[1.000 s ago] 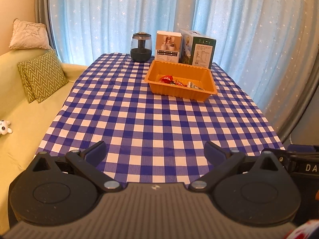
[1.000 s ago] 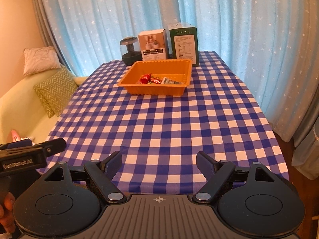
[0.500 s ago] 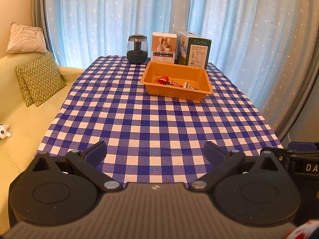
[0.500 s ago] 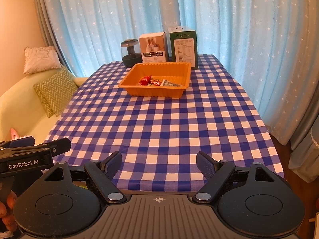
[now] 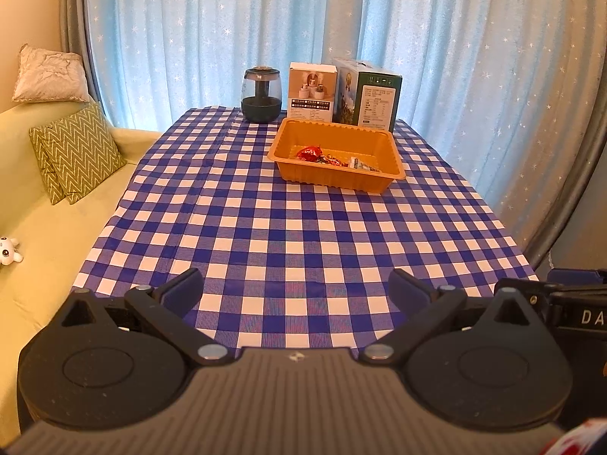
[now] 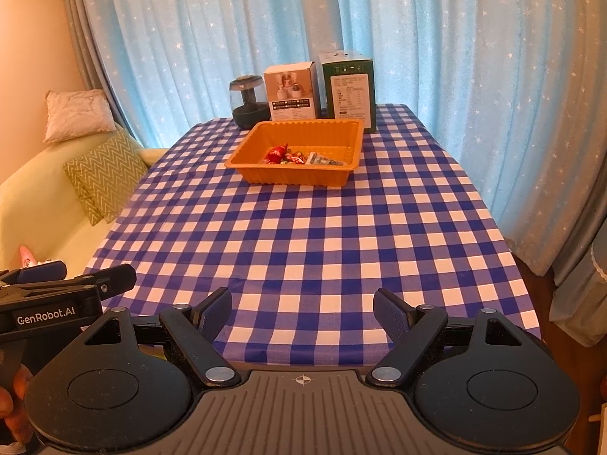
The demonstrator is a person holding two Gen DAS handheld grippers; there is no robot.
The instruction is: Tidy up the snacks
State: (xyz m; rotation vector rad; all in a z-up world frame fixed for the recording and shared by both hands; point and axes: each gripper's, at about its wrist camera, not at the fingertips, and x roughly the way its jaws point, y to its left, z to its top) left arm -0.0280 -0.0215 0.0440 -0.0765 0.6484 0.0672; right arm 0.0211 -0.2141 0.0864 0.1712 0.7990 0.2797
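Both claws wide and empty: left gripper [image 5: 296,288] and right gripper [image 6: 302,309] at the near table edge. Wrapped snacks [image 6: 299,157] sitting in the orange tray [image 6: 242,160] far across. Looks finished or unstarted; next, reaching forward.

Black tongs [image 5: 296,292], blue pads [image 5: 182,290]

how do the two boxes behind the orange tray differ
The white box is shorter and pale, with a product photo on its front; the green box stands taller and dark, with a white panel of small print facing the camera. The white box sits next to the dark jar, while the green box is nearer the table's right edge. Both stand upright on the checked tablecloth, just behind the orange tray.
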